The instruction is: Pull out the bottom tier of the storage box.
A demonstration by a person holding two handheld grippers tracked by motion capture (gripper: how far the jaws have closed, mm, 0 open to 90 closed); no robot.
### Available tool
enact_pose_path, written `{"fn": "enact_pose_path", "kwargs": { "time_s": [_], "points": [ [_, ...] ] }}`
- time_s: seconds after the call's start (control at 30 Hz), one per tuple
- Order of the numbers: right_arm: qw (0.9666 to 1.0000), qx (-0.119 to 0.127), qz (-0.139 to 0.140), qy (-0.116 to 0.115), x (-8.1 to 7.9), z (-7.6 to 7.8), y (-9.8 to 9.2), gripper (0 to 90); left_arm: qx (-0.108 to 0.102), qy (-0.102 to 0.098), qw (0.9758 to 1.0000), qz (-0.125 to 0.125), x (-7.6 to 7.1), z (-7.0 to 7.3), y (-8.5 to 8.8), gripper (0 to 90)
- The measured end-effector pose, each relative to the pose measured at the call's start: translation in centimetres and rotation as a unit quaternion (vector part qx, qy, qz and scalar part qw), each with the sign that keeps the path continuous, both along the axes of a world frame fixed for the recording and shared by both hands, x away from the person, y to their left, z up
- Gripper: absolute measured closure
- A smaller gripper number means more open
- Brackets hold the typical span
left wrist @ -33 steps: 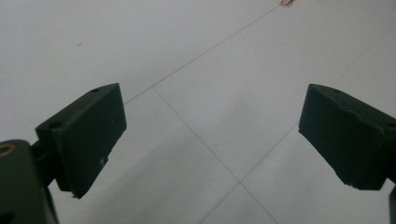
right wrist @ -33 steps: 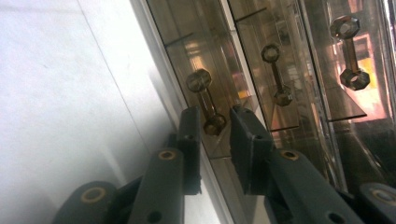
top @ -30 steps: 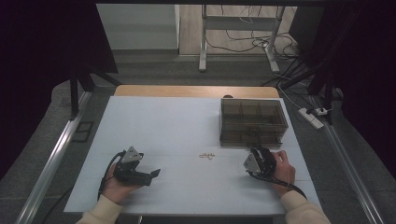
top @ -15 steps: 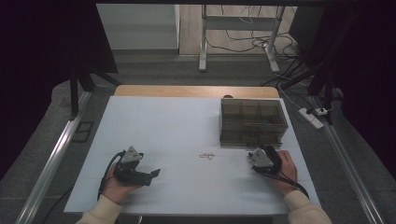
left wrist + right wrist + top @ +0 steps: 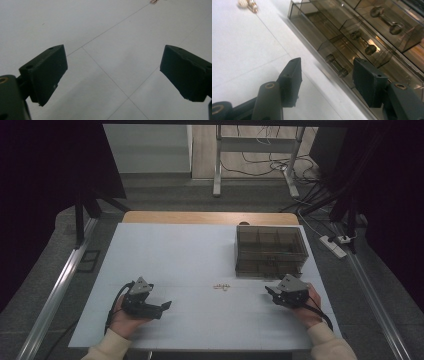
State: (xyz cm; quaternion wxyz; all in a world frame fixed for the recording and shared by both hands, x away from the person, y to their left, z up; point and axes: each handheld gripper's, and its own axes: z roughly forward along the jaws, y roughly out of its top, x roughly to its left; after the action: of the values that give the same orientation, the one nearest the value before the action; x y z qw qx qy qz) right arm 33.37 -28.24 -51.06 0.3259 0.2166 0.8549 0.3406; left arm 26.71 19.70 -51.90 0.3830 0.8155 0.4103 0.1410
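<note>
A small golden piece (image 5: pixel 221 287) lies on the white table (image 5: pixel 190 255), between my two grippers; it also shows at the top of the left gripper view (image 5: pixel 153 1) and the right gripper view (image 5: pixel 248 4). My left gripper (image 5: pixel 167 306) rests low at the front left, open wide over bare table (image 5: pixel 113 57). My right gripper (image 5: pixel 270 291) is held at the front right, just in front of the smoked clear drawer box (image 5: pixel 270 251). Its jaws (image 5: pixel 327 67) have just been opening, and nothing is between them. They point along the box's front (image 5: pixel 342 50).
The drawer box stands at the back right of the table and has several compartments with knob handles (image 5: pixel 384 18). A wooden edge (image 5: pixel 210 217) runs behind the table. Metal rails (image 5: pixel 60 285) flank both sides. A power strip (image 5: pixel 334 245) lies on the floor at right.
My right gripper has shifted slightly to the right and lifted a little in front of the box. The left gripper and the golden piece have stayed put.
</note>
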Motion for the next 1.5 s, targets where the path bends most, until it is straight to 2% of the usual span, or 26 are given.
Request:
{"fn": "enact_pose_path", "kwargs": {
  "time_s": [0.13,0.37,0.77,1.27,1.5],
  "points": [
    [0.9996,0.025,0.004,0.015,0.1,0.3,-0.5,39.7,0.000,0.000,1.0000,0.000,0.0,0.0,0.0,6.9],
    [0.9985,0.043,0.010,0.031,0.2,0.4,-0.8,39.4,0.000,0.000,1.0000,0.000,0.0,0.0,0.1,6.9],
    [0.9968,0.068,0.011,0.042,0.4,0.7,-1.2,38.9,0.001,0.000,1.0000,0.000,0.0,0.0,0.0,6.9],
    [0.9967,0.068,0.013,0.042,0.9,0.9,-1.0,38.2,0.003,0.000,1.0000,0.000,0.0,0.0,0.0,6.9],
    [0.9973,0.059,0.017,0.041,1.1,1.0,-0.9,38.1,0.003,0.001,1.0000,-0.001,0.0,-0.1,-0.1,6.9]
  ]
}}
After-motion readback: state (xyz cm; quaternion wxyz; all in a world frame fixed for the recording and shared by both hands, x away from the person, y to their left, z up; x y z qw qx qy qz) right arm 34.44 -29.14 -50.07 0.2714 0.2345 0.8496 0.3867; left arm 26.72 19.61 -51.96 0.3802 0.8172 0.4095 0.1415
